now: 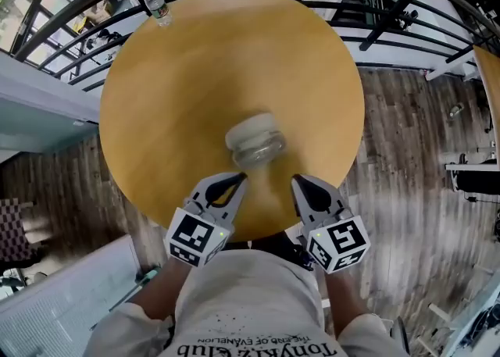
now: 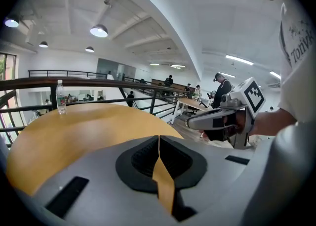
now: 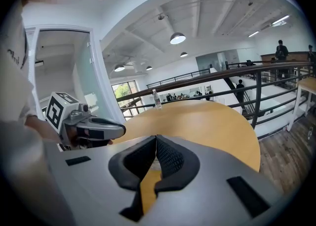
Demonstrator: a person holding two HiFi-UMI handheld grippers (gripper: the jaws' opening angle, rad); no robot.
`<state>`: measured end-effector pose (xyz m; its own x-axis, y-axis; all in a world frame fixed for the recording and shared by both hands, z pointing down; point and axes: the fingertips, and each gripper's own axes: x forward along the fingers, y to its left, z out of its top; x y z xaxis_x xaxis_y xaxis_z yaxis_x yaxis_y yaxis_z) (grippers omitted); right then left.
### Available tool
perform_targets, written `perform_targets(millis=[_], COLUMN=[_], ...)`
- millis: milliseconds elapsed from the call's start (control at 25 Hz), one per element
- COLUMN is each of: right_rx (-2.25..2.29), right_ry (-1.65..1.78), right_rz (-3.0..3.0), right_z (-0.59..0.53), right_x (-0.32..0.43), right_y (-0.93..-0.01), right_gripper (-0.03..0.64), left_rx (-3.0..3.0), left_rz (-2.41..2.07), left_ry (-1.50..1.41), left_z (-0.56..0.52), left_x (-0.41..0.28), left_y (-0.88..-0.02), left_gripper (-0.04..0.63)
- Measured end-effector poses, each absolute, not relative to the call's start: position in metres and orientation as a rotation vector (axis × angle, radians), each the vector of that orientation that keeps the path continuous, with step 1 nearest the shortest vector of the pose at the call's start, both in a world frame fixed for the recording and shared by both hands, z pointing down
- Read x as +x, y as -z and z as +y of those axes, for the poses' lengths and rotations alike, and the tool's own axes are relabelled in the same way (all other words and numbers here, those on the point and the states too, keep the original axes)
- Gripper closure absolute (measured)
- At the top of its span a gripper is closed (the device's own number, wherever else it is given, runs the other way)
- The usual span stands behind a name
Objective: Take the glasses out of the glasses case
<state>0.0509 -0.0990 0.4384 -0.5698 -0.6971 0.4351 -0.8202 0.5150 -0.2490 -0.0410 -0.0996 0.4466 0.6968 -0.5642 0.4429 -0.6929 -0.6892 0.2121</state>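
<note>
Setting: a round wooden table [image 1: 195,74] on a railed upper floor, with plank flooring below. A water bottle [image 1: 156,2] stands at the table's far left edge.
Task item: the glasses case [image 1: 255,141] is pale and oval. It lies on the table towards the near edge, roughly midway between left and right. It is blurred in the head view and does not appear in either gripper view.
Left tongs [image 1: 239,180]: clenched, jaws pressed together with nothing between them. The tip sits near and to the left of the case, apart from it.
Right tongs [image 1: 298,183]: also clenched and empty. The tip sits near and to the right of the case, apart from it.
Step in hand: approach. Judged to be the start of the task, since there is no contact with the case and no glasses are in sight.
Lid: the blur hides whether it is raised or down.
Long axis: appears to run left to right, with the right end slightly nearer. This reading is uncertain.
Facing: the side that carries the opening seam cannot be determined.
Next move calls for: spreading the jaws of both tongs. One should then steady the case body while the other works the lid at its seam. The glasses can only be taken by the frame after that.
</note>
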Motion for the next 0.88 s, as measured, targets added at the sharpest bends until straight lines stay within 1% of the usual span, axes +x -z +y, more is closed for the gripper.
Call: perform_targets(millis=[480, 680, 880], right_rx=[1.244, 1.234, 1.226], right_ry=[-0.713, -0.758, -0.799], right_rz=[-2.464, -2.455, -2.441], right_z=[-0.115, -0.117, -0.117], right_x=[0.056, 0.055, 0.056], right_y=[-0.474, -0.487, -0.5], right_gripper=[0.592, 0.592, 0.592], left_rx=[2.53, 2.584, 2.574], left_rz=[-0.873, -0.813, -0.769], left_ry=[-0.661, -0.785, -0.822], left_z=[-0.133, -0.142, -0.15], left_x=[-0.032, -0.026, -0.021], left_y=[-0.507, -0.533, -0.557], left_gripper=[0.569, 0.569, 0.569])
